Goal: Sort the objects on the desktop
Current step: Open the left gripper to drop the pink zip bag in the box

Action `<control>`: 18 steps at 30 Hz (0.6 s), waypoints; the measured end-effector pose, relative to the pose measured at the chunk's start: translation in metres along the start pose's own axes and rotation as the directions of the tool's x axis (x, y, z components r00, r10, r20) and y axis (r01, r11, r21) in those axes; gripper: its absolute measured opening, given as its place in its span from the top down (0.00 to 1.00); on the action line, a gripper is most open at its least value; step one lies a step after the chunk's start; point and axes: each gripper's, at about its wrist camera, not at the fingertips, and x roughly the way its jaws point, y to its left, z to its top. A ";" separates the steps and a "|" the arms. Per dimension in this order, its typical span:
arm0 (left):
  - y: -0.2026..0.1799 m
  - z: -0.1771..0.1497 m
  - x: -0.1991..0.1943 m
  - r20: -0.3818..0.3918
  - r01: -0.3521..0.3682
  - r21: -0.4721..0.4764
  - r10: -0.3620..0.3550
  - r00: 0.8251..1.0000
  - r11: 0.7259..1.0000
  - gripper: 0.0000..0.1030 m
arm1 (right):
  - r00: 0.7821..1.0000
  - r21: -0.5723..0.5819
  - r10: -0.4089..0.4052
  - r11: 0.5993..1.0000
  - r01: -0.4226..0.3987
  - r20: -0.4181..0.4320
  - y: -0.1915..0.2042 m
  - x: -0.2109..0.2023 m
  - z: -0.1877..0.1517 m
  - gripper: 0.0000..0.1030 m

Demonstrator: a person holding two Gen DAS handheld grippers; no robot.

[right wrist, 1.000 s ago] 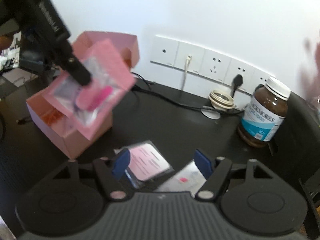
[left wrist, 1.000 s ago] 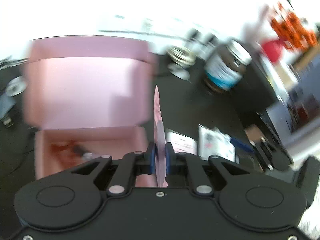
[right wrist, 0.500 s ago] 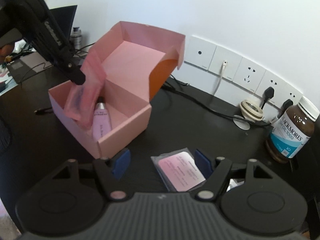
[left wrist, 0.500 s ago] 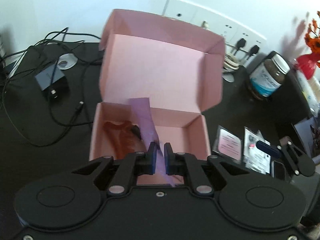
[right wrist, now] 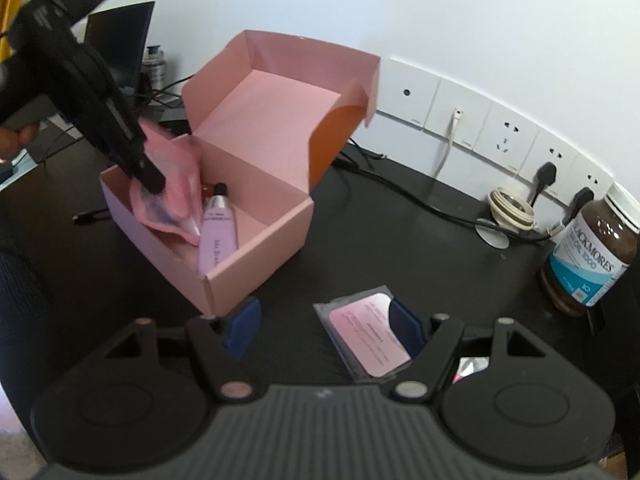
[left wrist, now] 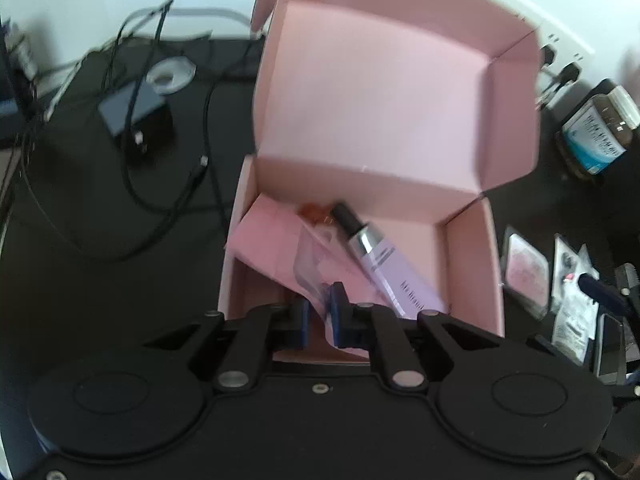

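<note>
Left tongs (left wrist: 318, 318) over the near edge of the pink box (left wrist: 472, 264), blue pads slightly parted around a corner of a pink pouch (left wrist: 280, 248); whether the pads actually press it, cannot tell. Pouch lies slumped inside the box, left side, partly over a lilac tube (left wrist: 384, 260) with a black cap. Box lid stands open toward the wall. Right tongs (right wrist: 320, 320) wide apart, empty, low above the black worktop (right wrist: 380, 240), with a pink card in a clear sleeve (right wrist: 368, 332) between the pads. Brown pill bottle (right wrist: 592, 248) stands at right near the wall sockets (right wrist: 504, 136). Cables (left wrist: 132, 184) and a black adapter (left wrist: 132, 108) left of the box.
</note>
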 end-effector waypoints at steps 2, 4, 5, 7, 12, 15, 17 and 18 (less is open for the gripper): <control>0.001 -0.001 0.005 -0.016 -0.007 -0.013 0.007 1.000 1.000 0.90 | 1.000 -0.016 0.001 1.000 -0.001 0.002 0.003 0.000 0.001 0.31; 0.001 -0.002 0.009 -0.028 -0.013 -0.020 0.012 1.000 1.000 0.90 | 1.000 -0.022 -0.002 1.000 0.002 -0.002 0.004 0.001 0.002 0.31; -0.001 -0.003 0.010 -0.030 -0.018 -0.016 0.017 0.999 1.000 0.90 | 1.000 -0.018 -0.004 1.000 0.004 -0.006 0.003 0.002 0.002 0.31; -0.004 -0.005 0.012 -0.035 -0.028 -0.007 0.028 0.999 1.000 0.90 | 1.000 -0.009 -0.005 1.000 0.005 -0.010 0.002 0.002 0.001 0.31; -0.013 -0.009 0.015 -0.044 -0.054 0.017 0.054 0.998 0.998 0.89 | 1.000 -0.006 -0.007 1.000 0.007 -0.018 0.001 0.002 -0.002 0.31; -0.019 -0.013 0.014 -0.038 -0.063 0.051 0.065 0.997 0.997 0.88 | 1.000 0.001 -0.012 1.000 0.012 -0.023 -0.001 0.002 -0.003 0.31; -0.023 -0.015 0.013 -0.035 -0.068 0.060 0.070 0.997 0.996 0.85 | 0.999 0.007 -0.020 1.000 0.020 -0.030 -0.002 0.003 -0.004 0.31; -0.024 -0.016 0.012 -0.034 -0.071 0.064 0.073 0.997 0.995 0.85 | 0.999 0.010 -0.024 1.000 0.024 -0.034 -0.004 0.003 -0.005 0.31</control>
